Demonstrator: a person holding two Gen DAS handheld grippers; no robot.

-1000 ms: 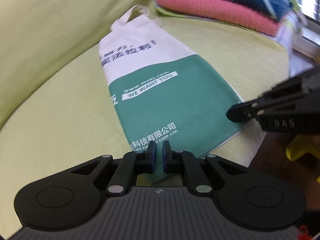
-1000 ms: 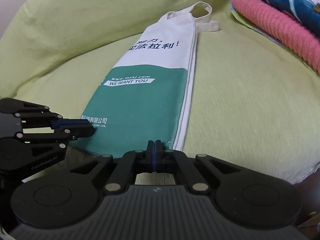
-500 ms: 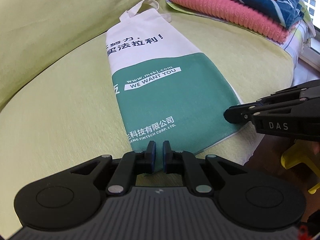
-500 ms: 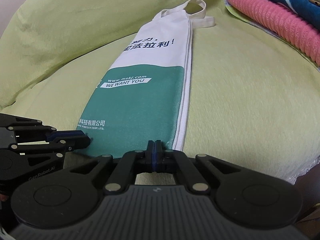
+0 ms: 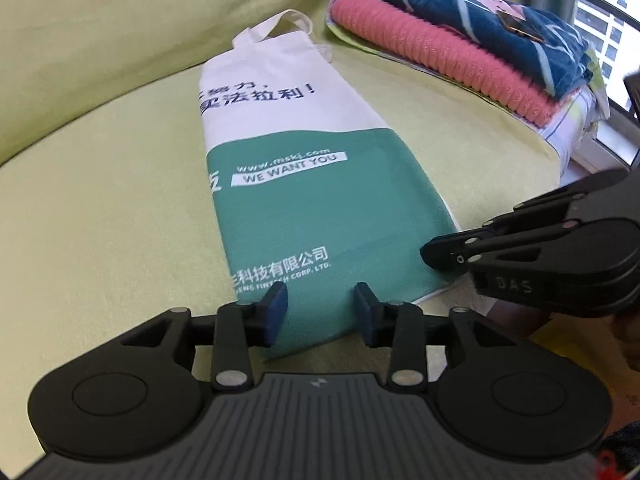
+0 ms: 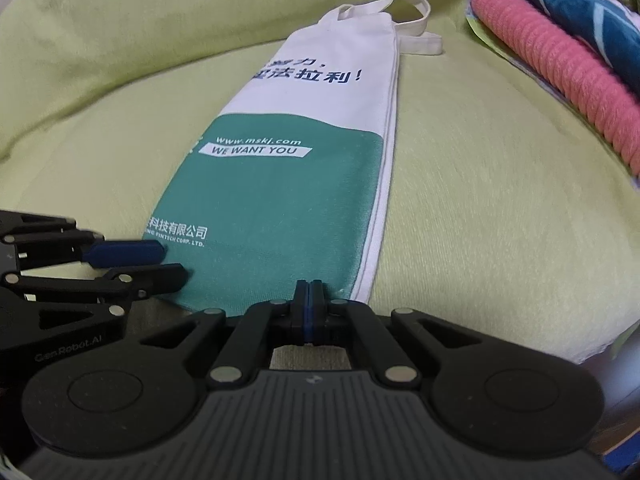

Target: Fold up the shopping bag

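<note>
A white and green shopping bag lies flat in a long narrow strip on the yellow-green sofa cushion, handles at the far end. It also shows in the right wrist view. My left gripper is open, its blue pads straddling the bag's near bottom edge. My right gripper is shut at the bag's near bottom edge; whether cloth is pinched between the pads is hidden. Each gripper shows in the other's view, the right and the left.
A stack of folded towels, pink and dark blue, sits at the far right of the sofa. The sofa backrest rises behind the bag. The cushion's front edge drops off by the grippers.
My left gripper has opened from nearly shut. The right gripper stays shut at the bag's bottom edge.
</note>
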